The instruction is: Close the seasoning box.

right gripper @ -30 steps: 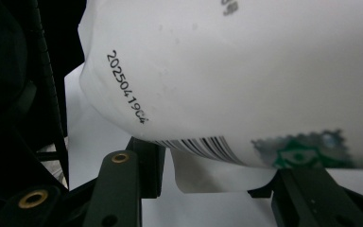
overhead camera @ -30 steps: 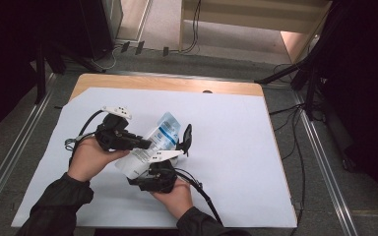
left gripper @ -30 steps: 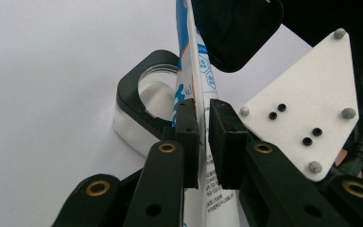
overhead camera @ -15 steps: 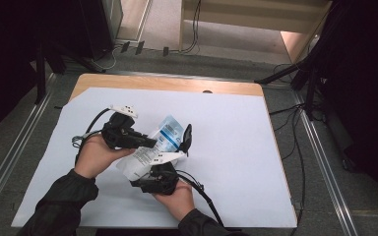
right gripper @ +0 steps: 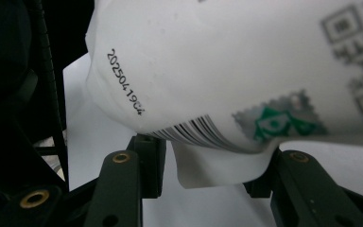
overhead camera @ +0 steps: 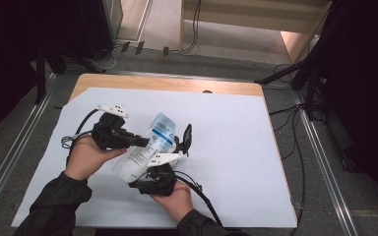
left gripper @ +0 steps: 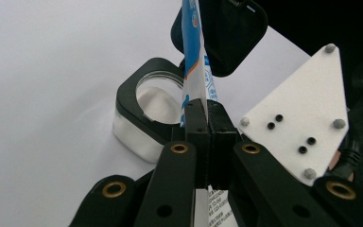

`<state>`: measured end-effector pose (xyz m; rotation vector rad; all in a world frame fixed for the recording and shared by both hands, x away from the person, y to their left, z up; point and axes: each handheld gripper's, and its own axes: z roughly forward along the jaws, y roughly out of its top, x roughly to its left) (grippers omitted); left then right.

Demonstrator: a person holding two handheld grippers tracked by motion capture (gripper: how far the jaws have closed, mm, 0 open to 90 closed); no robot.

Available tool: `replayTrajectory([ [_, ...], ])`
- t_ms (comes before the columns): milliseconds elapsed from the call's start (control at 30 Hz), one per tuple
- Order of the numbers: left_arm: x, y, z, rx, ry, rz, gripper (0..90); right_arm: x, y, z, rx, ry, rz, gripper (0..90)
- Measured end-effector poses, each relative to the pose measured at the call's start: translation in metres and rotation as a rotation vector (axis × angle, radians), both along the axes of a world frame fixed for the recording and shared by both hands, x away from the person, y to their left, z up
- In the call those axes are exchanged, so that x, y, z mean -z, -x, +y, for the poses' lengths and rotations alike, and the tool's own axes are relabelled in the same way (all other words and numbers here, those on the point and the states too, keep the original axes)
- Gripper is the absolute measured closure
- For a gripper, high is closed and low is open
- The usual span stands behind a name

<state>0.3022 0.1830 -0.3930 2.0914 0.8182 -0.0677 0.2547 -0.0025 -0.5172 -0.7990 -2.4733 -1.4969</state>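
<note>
The left gripper (overhead camera: 145, 141) has moved in and now pinches the pouch (overhead camera: 147, 147) edge; the right gripper (right gripper: 208, 184), jaws apart beneath it, can probably let go

— What's carrying all this?
— A wooden table with a pale tan top (overhead camera: 177, 83), its bare strip showing along the far edge.
— And on it?
— A large white paper sheet (overhead camera: 236, 147) lies flat, covering nearly the whole top, with a small dark spot (overhead camera: 207, 91) just beyond its far edge.
</note>
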Motion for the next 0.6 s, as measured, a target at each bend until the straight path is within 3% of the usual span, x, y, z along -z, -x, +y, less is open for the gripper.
replayTrajectory([
  [600,-0.009,0.012,0.025,-0.028,0.025,-0.023,90.0,-0.006,-0.001,0.003,-0.001,-0.024,0.003,61.3],
])
